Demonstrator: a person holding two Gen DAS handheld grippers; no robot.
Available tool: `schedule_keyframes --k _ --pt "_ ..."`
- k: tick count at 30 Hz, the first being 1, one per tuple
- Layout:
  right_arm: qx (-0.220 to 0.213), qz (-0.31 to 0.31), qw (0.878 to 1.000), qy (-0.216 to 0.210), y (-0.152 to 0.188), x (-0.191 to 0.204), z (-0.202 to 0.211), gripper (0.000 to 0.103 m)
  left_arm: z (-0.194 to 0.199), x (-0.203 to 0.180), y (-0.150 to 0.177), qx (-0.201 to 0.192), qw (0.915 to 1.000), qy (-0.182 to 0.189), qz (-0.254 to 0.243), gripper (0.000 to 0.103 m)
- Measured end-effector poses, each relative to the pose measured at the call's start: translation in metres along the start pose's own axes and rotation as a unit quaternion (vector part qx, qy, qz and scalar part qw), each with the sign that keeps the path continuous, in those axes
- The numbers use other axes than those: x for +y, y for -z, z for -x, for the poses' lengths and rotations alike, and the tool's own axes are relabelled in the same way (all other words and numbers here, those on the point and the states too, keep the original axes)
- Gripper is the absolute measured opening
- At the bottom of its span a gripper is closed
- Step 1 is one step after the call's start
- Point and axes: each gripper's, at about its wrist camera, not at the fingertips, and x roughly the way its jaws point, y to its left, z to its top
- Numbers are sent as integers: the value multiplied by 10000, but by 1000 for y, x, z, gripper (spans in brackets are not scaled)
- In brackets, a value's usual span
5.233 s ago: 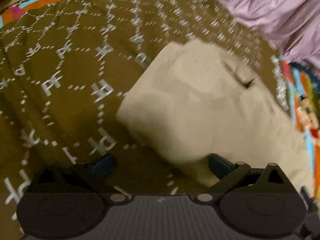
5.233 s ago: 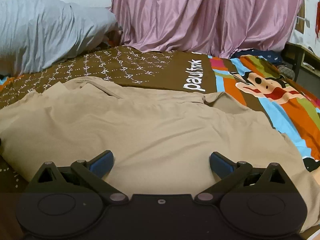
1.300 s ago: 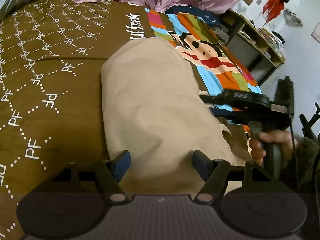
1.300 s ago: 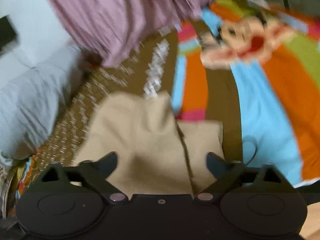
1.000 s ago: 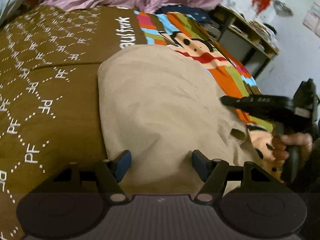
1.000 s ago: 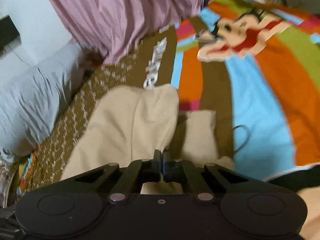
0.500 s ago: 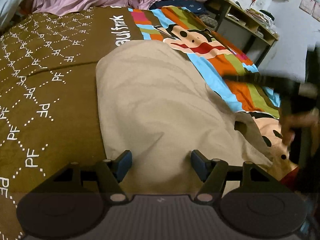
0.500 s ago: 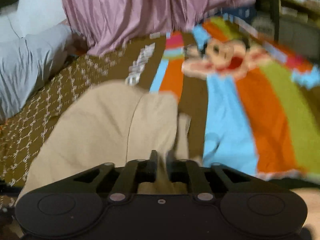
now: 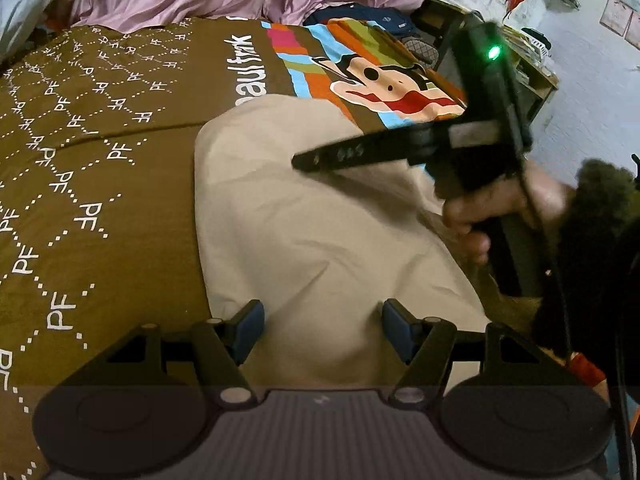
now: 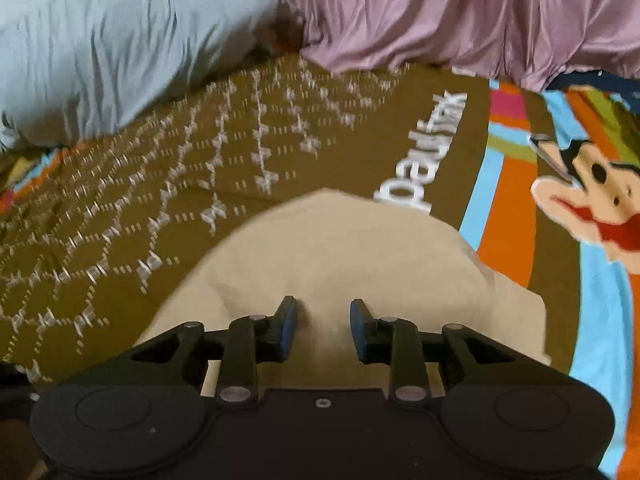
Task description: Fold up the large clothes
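- Fingers of both grippers stand apart, empty: left gripper (image 9: pixel 323 326) wide, right gripper (image 10: pixel 323 330) just opening.
- Beige garment (image 9: pixel 304 216) lies folded mid-bed (image 9: pixel 100 168), clear of its edges.
- Judged: several folds done; tidying left.

I see brown bedspread (image 9: pixel 100 152) with cartoon monkey, pink curtain (image 10: pixel 460 12), grey pillow (image 10: pixel 100 40), shelf (image 9: pixel 532 64), white wall (image 9: pixel 592 92).

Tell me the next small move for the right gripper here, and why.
Probably bring the right gripper down to the beige garment's loose right edge and take a fresh hold. Its jaws have just been opening, nothing is pinched between them, and it hangs above the cloth. The garment lies folded narrow on the bedspread, but its right side looks bunched. The left gripper is open over the near end.
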Motion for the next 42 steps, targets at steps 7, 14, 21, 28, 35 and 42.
schedule_keyframes --k 7,14,21,28,35,42 --pt "49 -210 9998 49 16 -7 -16 31 0 1 -2 56 9999 70 -54 70" --pt "-547 -636 9965 -35 40 -15 71 33 26 14 -1 -3 9994 142 327 79" --pt "-752 -962 9925 46 113 2 149 52 27 18 13 169 9967 -14 789 83" --pt "-275 -520 9962 642 149 31 132 49 24 19 20 229 9963 -118 817 82" --pt "-684 -963 9915 549 157 20 146 58 28 15 20 253 9970 -249 689 92" --pt "-1391 -1950 9641 1145 174 -11 191 68 28 19 24 251 9965 -187 772 95"
